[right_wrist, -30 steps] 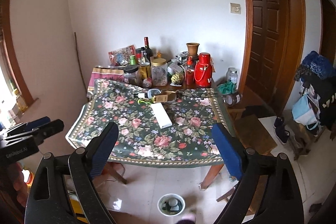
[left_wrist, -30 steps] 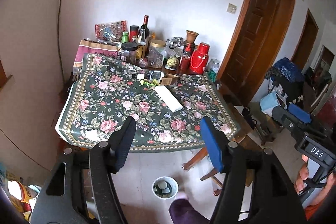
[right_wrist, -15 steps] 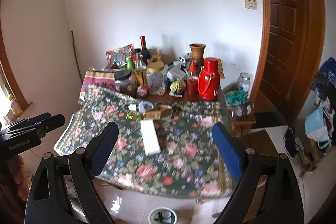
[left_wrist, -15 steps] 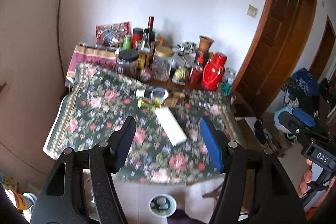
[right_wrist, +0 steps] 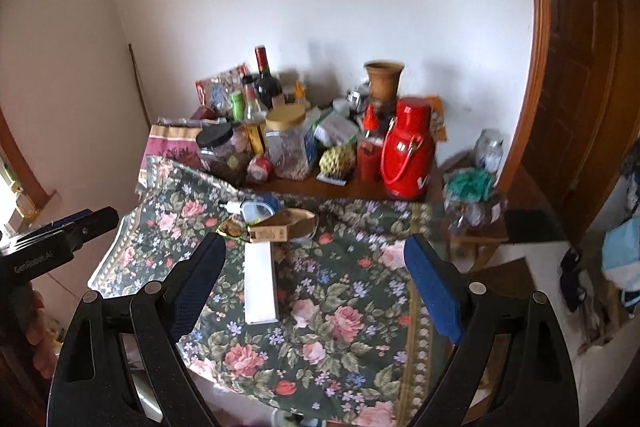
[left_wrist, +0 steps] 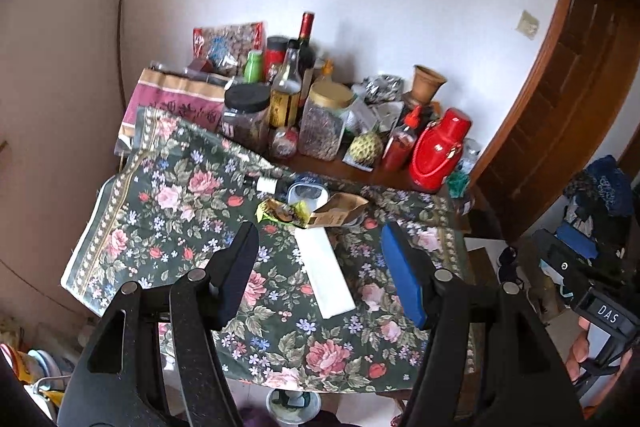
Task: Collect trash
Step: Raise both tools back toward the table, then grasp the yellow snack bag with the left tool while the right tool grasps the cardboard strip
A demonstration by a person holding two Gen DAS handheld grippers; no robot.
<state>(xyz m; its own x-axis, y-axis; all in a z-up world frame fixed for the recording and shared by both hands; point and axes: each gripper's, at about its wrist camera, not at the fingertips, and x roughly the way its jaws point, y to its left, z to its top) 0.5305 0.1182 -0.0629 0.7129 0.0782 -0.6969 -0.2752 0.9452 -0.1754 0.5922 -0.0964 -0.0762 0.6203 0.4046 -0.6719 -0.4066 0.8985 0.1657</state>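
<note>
On the floral tablecloth point(left_wrist: 172, 211) lies a long white box point(left_wrist: 325, 277), also in the right wrist view point(right_wrist: 261, 281). Behind it sit a brown paper carton point(left_wrist: 340, 213), a yellow-green wrapper point(left_wrist: 282, 213), a clear plastic container point(left_wrist: 306, 191) and a small white bottle on its side point(left_wrist: 266, 184). The carton point(right_wrist: 288, 225) and container point(right_wrist: 258, 211) show in the right wrist view too. My left gripper point(left_wrist: 320, 269) is open and empty, above the table's near half. My right gripper point(right_wrist: 316, 277) is open and empty, likewise short of the box.
Jars, bottles point(left_wrist: 306, 67), a clay vase point(left_wrist: 426, 87) and a red thermos point(left_wrist: 438, 151) crowd the table's far edge by the wall. A small bin point(left_wrist: 294, 403) stands on the floor under the near edge. A wooden door point(right_wrist: 580, 67) is at right, a stool point(right_wrist: 476, 227) beside the table.
Both grippers have moved forward and up toward the table; the box and litter now appear larger and closer. The jaws have stayed open.
</note>
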